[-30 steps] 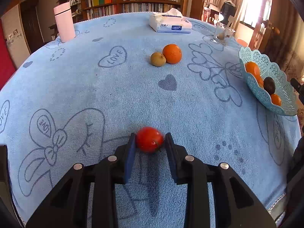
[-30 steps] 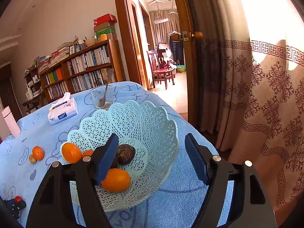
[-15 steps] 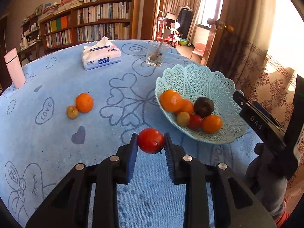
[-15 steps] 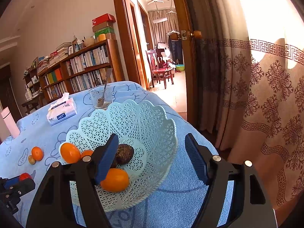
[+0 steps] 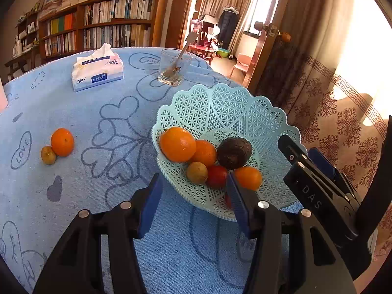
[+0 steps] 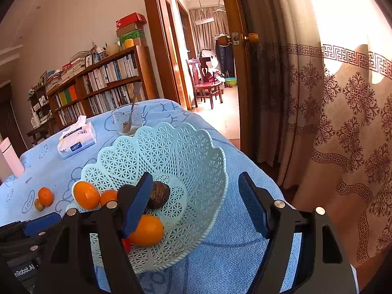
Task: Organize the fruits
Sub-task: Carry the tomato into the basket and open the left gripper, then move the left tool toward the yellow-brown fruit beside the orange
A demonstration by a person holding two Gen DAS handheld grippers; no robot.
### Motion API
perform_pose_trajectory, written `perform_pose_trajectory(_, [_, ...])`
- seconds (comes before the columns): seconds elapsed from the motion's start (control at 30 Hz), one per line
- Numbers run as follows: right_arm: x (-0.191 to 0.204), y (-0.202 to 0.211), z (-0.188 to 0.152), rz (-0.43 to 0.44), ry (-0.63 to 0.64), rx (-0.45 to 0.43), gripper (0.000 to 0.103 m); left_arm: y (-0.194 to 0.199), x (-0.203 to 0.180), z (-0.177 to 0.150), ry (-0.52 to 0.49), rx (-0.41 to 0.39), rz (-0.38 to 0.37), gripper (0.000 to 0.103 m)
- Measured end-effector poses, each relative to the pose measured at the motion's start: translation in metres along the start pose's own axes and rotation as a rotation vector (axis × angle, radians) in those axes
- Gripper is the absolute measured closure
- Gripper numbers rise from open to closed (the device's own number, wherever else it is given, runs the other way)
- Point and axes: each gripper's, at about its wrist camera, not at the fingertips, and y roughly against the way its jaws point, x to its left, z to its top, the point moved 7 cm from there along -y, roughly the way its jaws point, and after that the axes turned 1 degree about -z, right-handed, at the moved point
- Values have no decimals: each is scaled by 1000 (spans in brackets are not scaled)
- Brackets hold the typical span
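My left gripper hovers over the near rim of the pale-green lattice basket; its jaws are opening and nothing sits between the pads. A red sliver of tomato shows in the basket behind its right finger. The basket also holds oranges, a dark avocado, a small yellowish fruit and another tomato. On the cloth to the left lie an orange and a small greenish fruit. My right gripper stands open over the basket, empty.
A tissue box and a glass with a spoon stand at the back of the blue cloth. A pink bottle is at the far left. The table edge, a curtain and a doorway lie just right of the basket.
My left gripper carried the red tomato from the cloth over to the basket and opened; the tomato has left its pads. The right gripper has stayed put.
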Motion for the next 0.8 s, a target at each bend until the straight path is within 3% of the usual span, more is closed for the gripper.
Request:
perform_pose_trajectory(0.17, [0, -1, 0, -1, 2, 3, 29, 5, 17, 0, 27, -9, 50, 46])
perform_pose_trajectory(0.4, [1, -2, -1, 1, 8, 2, 26, 11, 37, 0, 23, -32, 143, 31])
perform_pose_trajectory(0.8, [4, -3, -3, -3, 25, 7, 25, 16, 91, -4, 94, -28, 264, 30])
